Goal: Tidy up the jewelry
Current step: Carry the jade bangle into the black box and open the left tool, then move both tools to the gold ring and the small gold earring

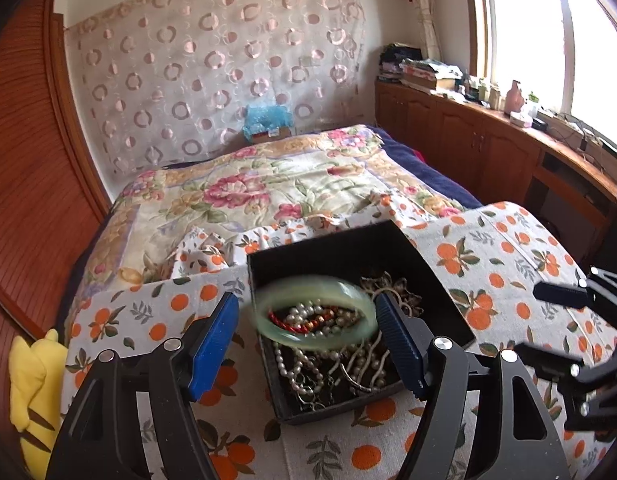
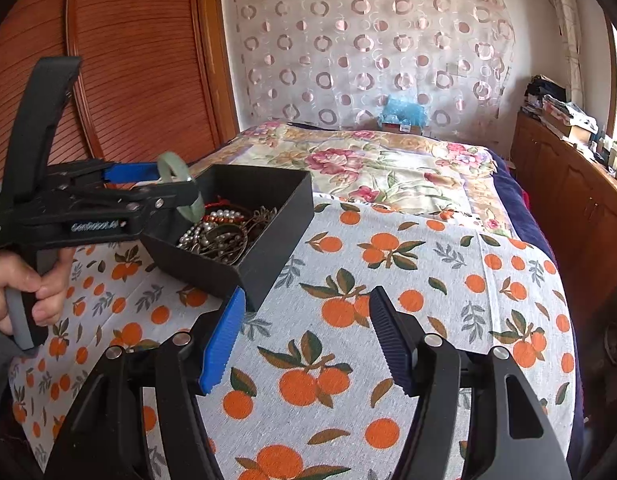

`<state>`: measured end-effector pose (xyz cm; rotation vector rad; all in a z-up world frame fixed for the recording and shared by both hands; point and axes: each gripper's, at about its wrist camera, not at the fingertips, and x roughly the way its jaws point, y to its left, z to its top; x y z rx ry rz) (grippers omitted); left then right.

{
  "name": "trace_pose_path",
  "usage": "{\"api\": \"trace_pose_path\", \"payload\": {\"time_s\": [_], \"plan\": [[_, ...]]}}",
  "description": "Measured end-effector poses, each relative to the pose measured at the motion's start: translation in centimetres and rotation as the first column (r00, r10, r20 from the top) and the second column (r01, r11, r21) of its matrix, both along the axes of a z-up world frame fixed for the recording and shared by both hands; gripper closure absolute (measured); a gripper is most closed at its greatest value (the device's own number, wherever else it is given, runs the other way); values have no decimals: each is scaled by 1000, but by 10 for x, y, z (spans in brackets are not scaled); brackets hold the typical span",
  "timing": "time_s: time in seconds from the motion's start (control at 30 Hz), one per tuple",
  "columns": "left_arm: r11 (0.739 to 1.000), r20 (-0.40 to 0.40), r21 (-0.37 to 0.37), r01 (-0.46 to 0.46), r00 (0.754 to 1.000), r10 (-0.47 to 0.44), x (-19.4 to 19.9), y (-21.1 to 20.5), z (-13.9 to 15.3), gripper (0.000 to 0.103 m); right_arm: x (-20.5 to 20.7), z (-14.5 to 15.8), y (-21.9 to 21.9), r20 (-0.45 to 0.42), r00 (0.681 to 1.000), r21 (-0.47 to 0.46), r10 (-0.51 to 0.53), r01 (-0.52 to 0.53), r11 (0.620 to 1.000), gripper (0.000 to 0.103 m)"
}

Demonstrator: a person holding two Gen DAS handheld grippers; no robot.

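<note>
A black open box point(image 1: 428, 272) full of pearl strands, red beads and metal chains point(image 1: 328, 356) sits on the orange-print cloth. A pale green jade bangle point(image 1: 268, 294) is blurred in the air above the box, between my left gripper's point(image 1: 308, 320) wide-open fingers, touching neither pad. In the right wrist view the bangle point(image 2: 168, 162) stands at the left gripper's tip point(image 2: 164, 184) over the box point(image 2: 276, 232). My right gripper point(image 2: 304, 320) is open and empty, low over the cloth just right of the box.
The orange-print cloth point(image 2: 428, 280) covers the work surface at the foot of a bed with a floral quilt point(image 1: 268, 184). A yellow plush toy point(image 1: 32, 384) lies at the left edge. Wooden cabinets point(image 1: 488, 140) run along the right under the window.
</note>
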<state>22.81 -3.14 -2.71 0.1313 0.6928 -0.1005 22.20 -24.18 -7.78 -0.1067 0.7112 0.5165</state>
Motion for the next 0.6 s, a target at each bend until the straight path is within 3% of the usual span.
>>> {"api": "trace_pose_path", "payload": {"time_s": [0.23,0.6], "plan": [[1000,23,-15,5,1000,-4,-15,6,6,29,-8,-7,-2,-3,1000,-10,-8,8,1000,36],[998,7,-61,34,999,-34,-74,27,-7,29,-40,-11,-13,-10,1000,-18,7,-7,1000,36]]}}
